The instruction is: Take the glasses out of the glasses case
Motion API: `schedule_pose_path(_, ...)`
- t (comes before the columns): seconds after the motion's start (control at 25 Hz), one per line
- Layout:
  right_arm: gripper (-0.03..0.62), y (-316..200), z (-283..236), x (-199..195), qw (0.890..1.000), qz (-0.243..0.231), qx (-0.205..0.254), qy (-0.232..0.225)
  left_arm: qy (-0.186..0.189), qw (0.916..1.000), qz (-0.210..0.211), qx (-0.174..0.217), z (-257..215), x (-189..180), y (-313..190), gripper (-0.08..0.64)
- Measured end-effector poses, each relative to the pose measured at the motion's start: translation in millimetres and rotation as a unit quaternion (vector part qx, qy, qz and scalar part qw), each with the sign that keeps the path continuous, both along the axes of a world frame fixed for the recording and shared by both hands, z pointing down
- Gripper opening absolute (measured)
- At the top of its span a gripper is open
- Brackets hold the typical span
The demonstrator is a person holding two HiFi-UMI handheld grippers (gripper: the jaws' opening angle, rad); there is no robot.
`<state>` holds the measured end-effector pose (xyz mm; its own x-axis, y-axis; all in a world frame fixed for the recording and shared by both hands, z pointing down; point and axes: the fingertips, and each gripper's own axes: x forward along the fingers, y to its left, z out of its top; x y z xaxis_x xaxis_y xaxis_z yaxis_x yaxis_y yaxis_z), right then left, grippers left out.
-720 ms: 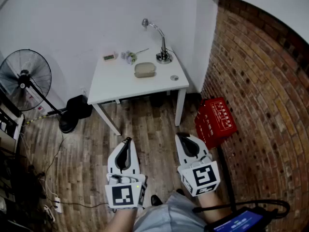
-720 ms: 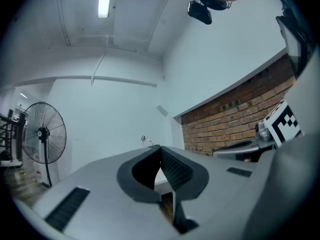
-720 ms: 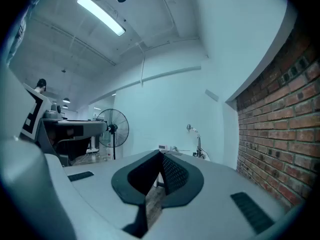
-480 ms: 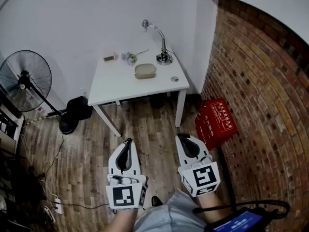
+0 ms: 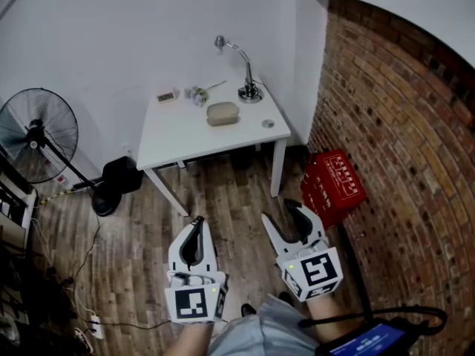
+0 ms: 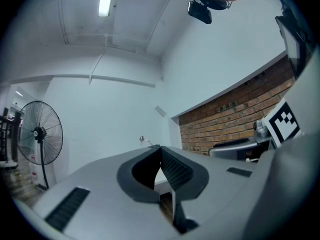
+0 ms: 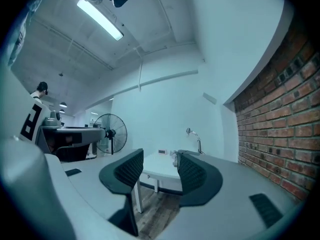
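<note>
A beige glasses case (image 5: pixel 223 113) lies shut on the white table (image 5: pixel 185 136) against the far wall. No glasses show outside it. Both grippers hover over the wood floor, well short of the table. My left gripper (image 5: pixel 197 220) points at the table with its jaws together and nothing between them; the left gripper view shows its pads meeting at the tip (image 6: pixel 159 147). My right gripper (image 5: pixel 280 212) stands open and empty, and the table (image 7: pixel 160 170) shows through the gap between its jaws (image 7: pixel 160 158).
A chrome gooseneck lamp (image 5: pixel 248 86), a small display (image 5: pixel 167 96) and small items (image 5: pixel 197 93) stand at the table's back. A standing fan (image 5: pixel 37 128) and black bag (image 5: pixel 121 175) are left. A red crate (image 5: pixel 334 184) sits by the brick wall (image 5: pixel 401 124).
The right gripper's jaws have spread apart; before they were together. The head view has shifted slightly, so the table sits a little lower. The left gripper stays as it was.
</note>
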<state>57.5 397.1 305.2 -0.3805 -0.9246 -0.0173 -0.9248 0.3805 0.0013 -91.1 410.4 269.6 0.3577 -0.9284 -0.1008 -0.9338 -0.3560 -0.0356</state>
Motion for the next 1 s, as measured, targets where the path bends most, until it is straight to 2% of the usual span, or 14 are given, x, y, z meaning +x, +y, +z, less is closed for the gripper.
schedule_pose_path(0.04, 0.233, 0.5, -1.0, -3.9, 1.000, 0.000, 0.002, 0.001, 0.000, 1.0000, 0.004, 0.000, 1.4, -3.3, 1.0, 0.006)
schedule_pose_path(0.28, 0.234, 3.4, 4.9, -11.1, 1.000, 0.026, 0.005, 0.010, 0.001, 0.9998, 0.016, -0.010, 17.4, -23.2, 2.2, 0.006)
schedule_pose_path(0.6, 0.233, -26.5, 18.1, -6.6, 0.999, 0.031, -0.015, 0.008, -0.007, 0.9994, 0.016, -0.031, 33.8, -24.6, -27.0, 0.006)
schedule_pose_path(0.84, 0.224, -73.0, 36.1, -4.7, 0.999, 0.027, -0.019, 0.031, -0.018, 0.9987, 0.000, -0.048, 44.5, -20.8, -75.8, 0.006)
schedule_pose_path(1.0, 0.223, -121.1, 43.7, 6.6, 0.999, 0.027, -0.029, 0.021, -0.029, 0.9980, -0.002, -0.056, 52.2, -11.9, -122.9, 0.006)
